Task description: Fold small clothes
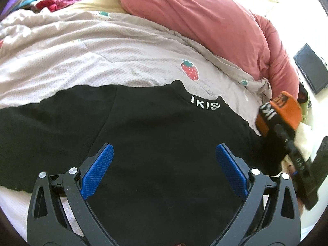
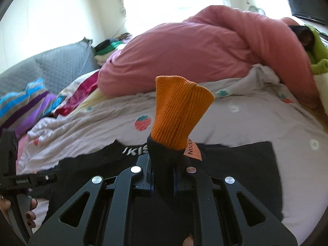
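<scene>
A black sweatshirt [image 1: 160, 143] with white lettering at the neck lies spread on the bed; it also shows in the right wrist view [image 2: 242, 170]. My left gripper [image 1: 164, 151] is open just above its middle, blue pads apart, holding nothing. My right gripper [image 2: 163, 176] is shut on the sweatshirt's black sleeve with an orange ribbed cuff [image 2: 180, 110], which stands up above the jaws. In the left wrist view the right gripper [image 1: 283, 131] shows at the right edge with the orange cuff [image 1: 287, 106].
The bed has a pale quilt [image 1: 102, 61] with strawberry prints. A pink duvet [image 1: 194, 20] is heaped at the back. Coloured clothes [image 2: 30, 106] lie at the far left, green fabric [image 2: 317, 49] at the right. A dark screen [image 1: 311, 67] stands beyond the bed.
</scene>
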The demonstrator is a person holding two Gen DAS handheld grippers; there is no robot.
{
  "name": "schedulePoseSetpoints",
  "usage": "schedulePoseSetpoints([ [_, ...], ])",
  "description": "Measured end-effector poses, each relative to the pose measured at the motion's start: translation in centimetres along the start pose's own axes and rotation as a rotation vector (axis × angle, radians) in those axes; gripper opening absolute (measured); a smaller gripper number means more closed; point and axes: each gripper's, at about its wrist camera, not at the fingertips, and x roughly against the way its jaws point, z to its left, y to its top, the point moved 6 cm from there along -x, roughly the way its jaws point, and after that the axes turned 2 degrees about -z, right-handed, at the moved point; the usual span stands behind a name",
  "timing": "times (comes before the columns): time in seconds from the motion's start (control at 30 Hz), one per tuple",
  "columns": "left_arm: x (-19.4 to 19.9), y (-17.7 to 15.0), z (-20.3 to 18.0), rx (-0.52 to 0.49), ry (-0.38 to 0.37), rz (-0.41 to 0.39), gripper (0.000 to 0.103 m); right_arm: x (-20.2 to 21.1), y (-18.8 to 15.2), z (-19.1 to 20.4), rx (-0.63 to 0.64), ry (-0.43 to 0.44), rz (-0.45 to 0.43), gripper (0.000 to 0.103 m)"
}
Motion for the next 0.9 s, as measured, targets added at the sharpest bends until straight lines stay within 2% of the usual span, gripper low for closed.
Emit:
schedulePoseSetpoints([
  [0.13, -0.2, -0.1, 0.9, 0.067, -0.044, 0.012, 0.094, -1.6, -1.5, 2.7, 0.045, 0.028, 0.041, 0.011],
  [0.53, -1.3, -0.4, 1.7, 0.116, -0.082, 0.036, 0.094, -4.7, -4.7, 7.5, 0.141, 0.091, 0.132, 0.014],
  [0.7, -1.7, -0.7, 2.1, 0.143, -0.093, 0.044, 0.094, -4.6, -5.8, 8.1, 0.135, 0.138, 0.17, 0.033],
  [0.77, -1.9, -0.9, 2.4, 0.162, -0.104, 0.048, 0.094, -4.1, -6.2, 8.4, 0.148, 0.162, 0.18, 0.035],
  [0.9, -2.3, -1.2, 2.4, 0.17, -0.109, 0.055, 0.094, -2.4, -6.5, 8.8, 0.141, 0.221, 0.188, 0.047],
])
